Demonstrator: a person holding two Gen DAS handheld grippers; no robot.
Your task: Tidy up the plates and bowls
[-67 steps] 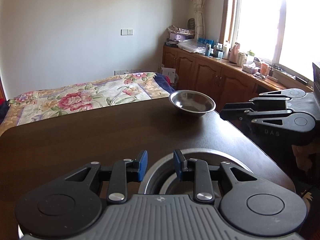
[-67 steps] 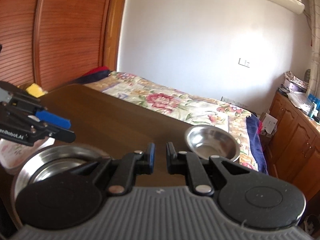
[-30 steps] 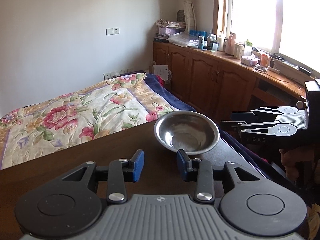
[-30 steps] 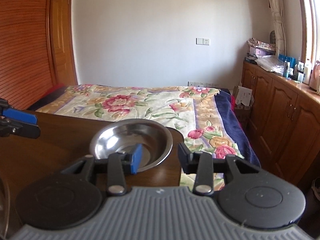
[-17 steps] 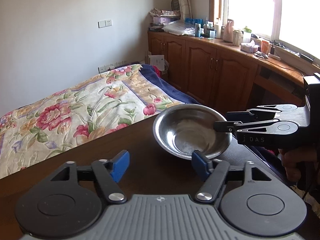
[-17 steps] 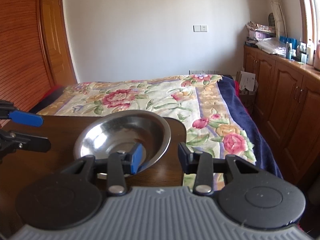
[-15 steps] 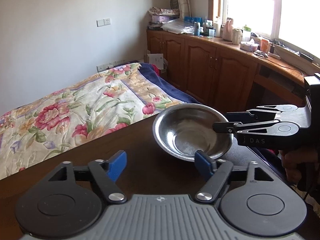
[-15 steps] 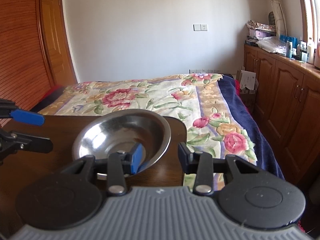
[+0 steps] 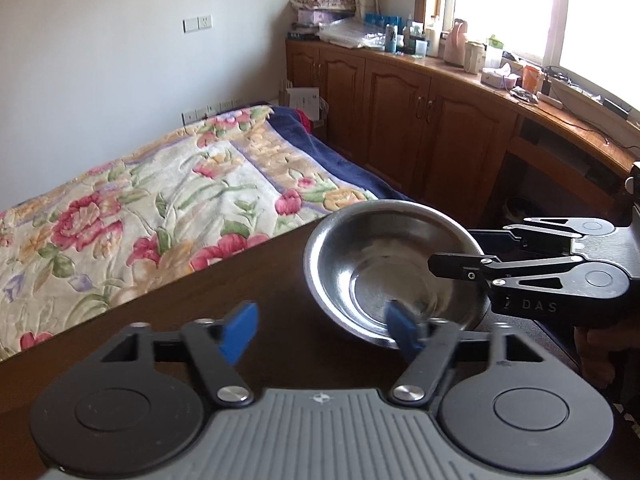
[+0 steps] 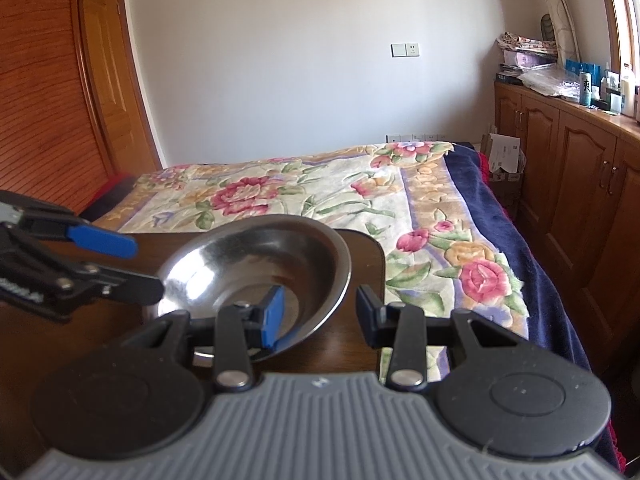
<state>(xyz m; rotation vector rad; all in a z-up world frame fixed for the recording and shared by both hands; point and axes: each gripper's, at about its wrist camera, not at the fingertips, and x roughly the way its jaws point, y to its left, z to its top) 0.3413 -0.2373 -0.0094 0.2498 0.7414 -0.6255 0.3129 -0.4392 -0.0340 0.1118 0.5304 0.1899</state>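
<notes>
A: Left wrist view?
B: Steel bowl point(image 9: 394, 268) sits on the dark wooden worktop point(image 9: 200, 320), near its far right corner. Left tongs point(image 9: 322, 330) spread wide, holding nothing; the right blue pad point(image 9: 402, 326) lies at the bowl's near rim, the left pad is out over bare wood. Right tongs point(image 9: 450, 254) reach in from the right, one finger over the bowl's inside, the other past its outer edge.
A: Floral bed point(image 9: 140, 200) behind?
B: Yes, with wooden cabinets point(image 9: 420, 128) under the window.
A: Right wrist view?
B: Same bowl point(image 10: 256, 276), close to the worktop's point(image 10: 360, 264) corner. Right tongs point(image 10: 318, 312) gape open and straddle the near right rim: blue pad point(image 10: 272, 314) inside, other finger outside, not clamped. Left tongs point(image 10: 132, 264) come in from the left, open, lower finger at the bowl's left rim; contact unclear.
</notes>
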